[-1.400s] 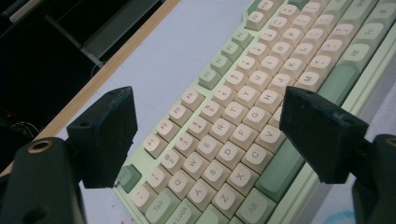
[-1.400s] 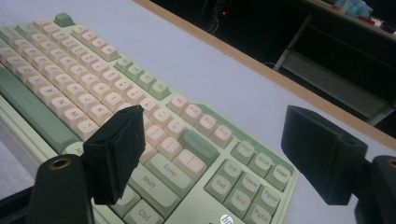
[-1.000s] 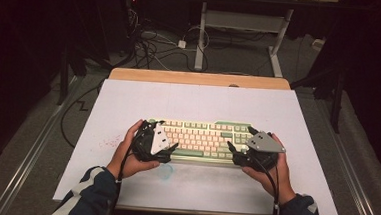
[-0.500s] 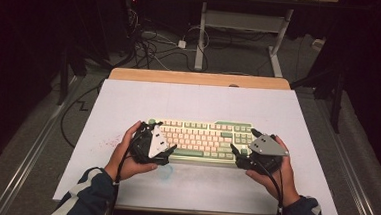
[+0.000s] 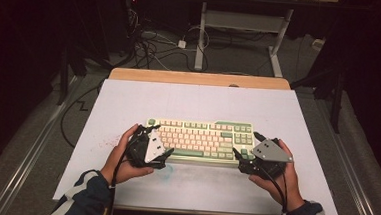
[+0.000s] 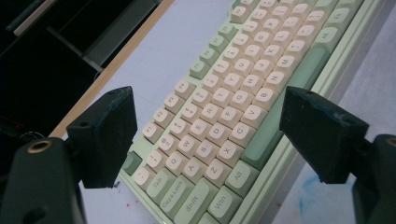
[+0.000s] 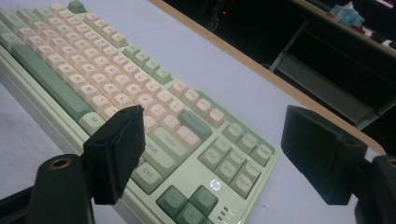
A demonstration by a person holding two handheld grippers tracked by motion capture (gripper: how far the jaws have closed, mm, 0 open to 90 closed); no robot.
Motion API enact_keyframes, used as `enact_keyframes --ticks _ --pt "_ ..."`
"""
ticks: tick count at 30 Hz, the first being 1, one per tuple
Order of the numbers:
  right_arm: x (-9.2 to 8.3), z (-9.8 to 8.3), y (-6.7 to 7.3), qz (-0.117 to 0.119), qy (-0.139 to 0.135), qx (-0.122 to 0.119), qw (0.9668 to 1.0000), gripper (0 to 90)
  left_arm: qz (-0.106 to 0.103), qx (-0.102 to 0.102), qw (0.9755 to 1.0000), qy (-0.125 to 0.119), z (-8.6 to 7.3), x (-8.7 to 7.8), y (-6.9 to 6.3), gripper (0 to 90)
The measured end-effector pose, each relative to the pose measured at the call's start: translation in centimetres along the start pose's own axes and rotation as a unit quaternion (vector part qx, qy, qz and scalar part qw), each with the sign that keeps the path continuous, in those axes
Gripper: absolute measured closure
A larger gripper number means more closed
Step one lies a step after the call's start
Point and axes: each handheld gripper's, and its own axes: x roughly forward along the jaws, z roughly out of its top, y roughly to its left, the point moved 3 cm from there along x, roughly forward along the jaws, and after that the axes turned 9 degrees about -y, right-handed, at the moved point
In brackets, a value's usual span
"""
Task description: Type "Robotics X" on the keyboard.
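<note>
A pale green keyboard with cream and green keys lies flat on the white mat, a little nearer than the table's middle. My left gripper is at its left end, open, one jaw past the far edge and one past the near edge. The left gripper view has the keyboard between the wide-open jaws of the left gripper. My right gripper is open at the right end. In the right gripper view the right gripper straddles the arrow-key corner of the keyboard.
The mat covers most of a wooden table, whose bare edge shows at the far side. Faint red and blue smudges mark the mat near the keyboard. Cables and a desk frame lie on the floor beyond.
Both hands have drifted slightly toward the near edge, the right one also a little outward. The keyboard has stayed in place and both grippers remain open.
</note>
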Motion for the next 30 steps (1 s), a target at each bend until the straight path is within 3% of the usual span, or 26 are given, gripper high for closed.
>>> enact_keyframes --ticks 17,30 --pt "-2.1 -0.9 -0.6 -0.005 0.005 -0.004 1.0 22.8 0.003 -0.006 0.9999 0.008 -0.7 -2.0 0.6 17.5" --pt "-2.8 -2.1 -1.3 -0.013 0.015 0.001 0.9998 22.8 0.019 -0.012 0.9996 0.019 -1.7 -3.4 1.8 17.5"
